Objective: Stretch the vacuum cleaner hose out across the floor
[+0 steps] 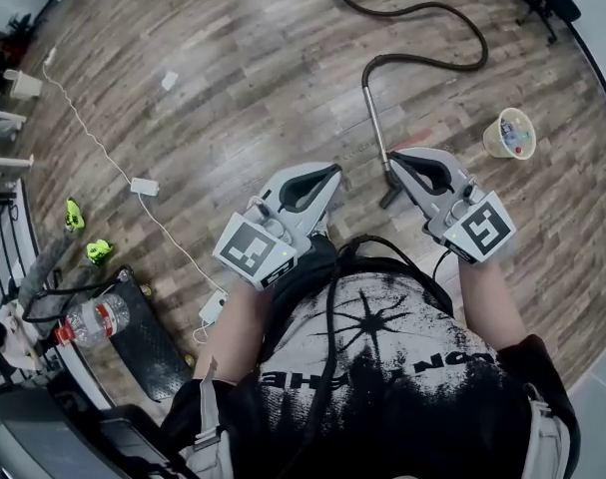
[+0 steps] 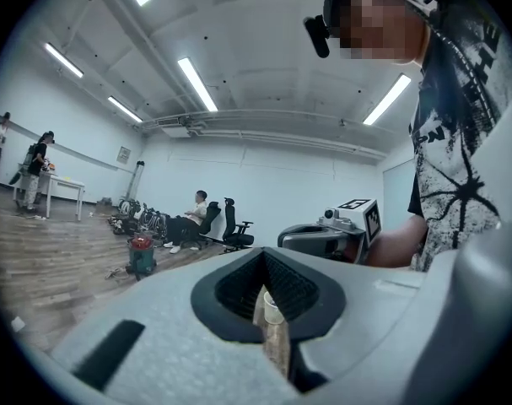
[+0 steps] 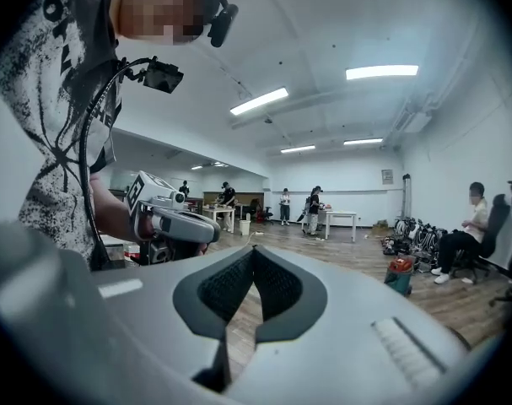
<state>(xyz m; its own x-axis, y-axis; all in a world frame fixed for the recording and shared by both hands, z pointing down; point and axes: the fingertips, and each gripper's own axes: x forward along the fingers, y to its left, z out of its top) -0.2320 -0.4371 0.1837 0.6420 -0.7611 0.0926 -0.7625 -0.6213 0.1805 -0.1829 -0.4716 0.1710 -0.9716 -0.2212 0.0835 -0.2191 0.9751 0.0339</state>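
Observation:
The black vacuum hose (image 1: 422,10) snakes across the wooden floor at the top of the head view. It joins a metal wand (image 1: 375,118) whose floor head (image 1: 390,196) lies just below my right gripper (image 1: 397,158). My left gripper (image 1: 327,173) hovers beside it, above the floor at waist height. Both are shut with nothing between the jaws, and neither touches the hose. The red and green vacuum canister (image 2: 141,256) stands far off in the left gripper view, and the same canister (image 3: 400,275) shows in the right gripper view. Each camera also catches the other gripper, the right gripper (image 2: 340,230) and the left gripper (image 3: 167,218).
A paper cup (image 1: 509,133) stands on the floor to the right of the wand. A white cable with an adapter (image 1: 143,186) trails at the left, near green items (image 1: 75,215), a water bottle (image 1: 93,319) and a black mat (image 1: 148,337). People and office chairs are across the room.

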